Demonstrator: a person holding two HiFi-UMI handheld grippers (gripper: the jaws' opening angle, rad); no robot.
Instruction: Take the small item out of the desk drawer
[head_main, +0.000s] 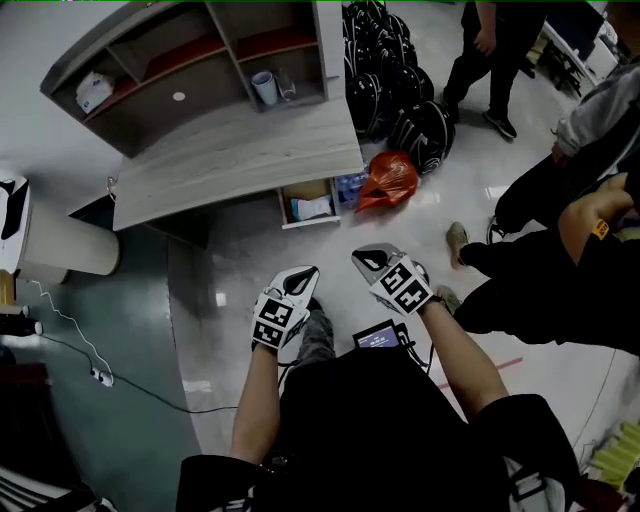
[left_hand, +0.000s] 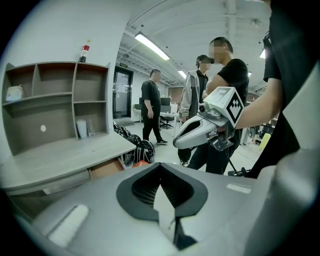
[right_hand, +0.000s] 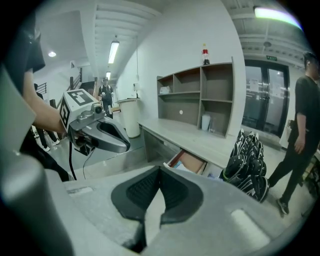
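Pale white and blue, the small item (head_main: 312, 208) lies inside the open drawer (head_main: 310, 224), which juts from under the front edge of the grey wood surface (head_main: 230, 150), near its right corner. No print on the item can be read from the head view.

Both tools hang over the floor on the near side of the drawer, well apart from the item and pointing towards it. The left tool (head_main: 302, 278) has its pads pressed together with nothing between them, and so does the right tool (head_main: 372, 260), whose tip sits a little closer to the drawer. Each carries a cube of black-and-white square markers; these are patterns, not words.

An orange-red bag (head_main: 390, 180) lies on the floor just beside the drawer's right side, with a pile of black helmets (head_main: 400, 90) behind it. A shelf unit (head_main: 160, 60) stands along the surface's back edge and holds a white cup (head_main: 265, 87). A bottle (right_hand: 204, 54) with a red label stands on top; its lettering is too small to read.
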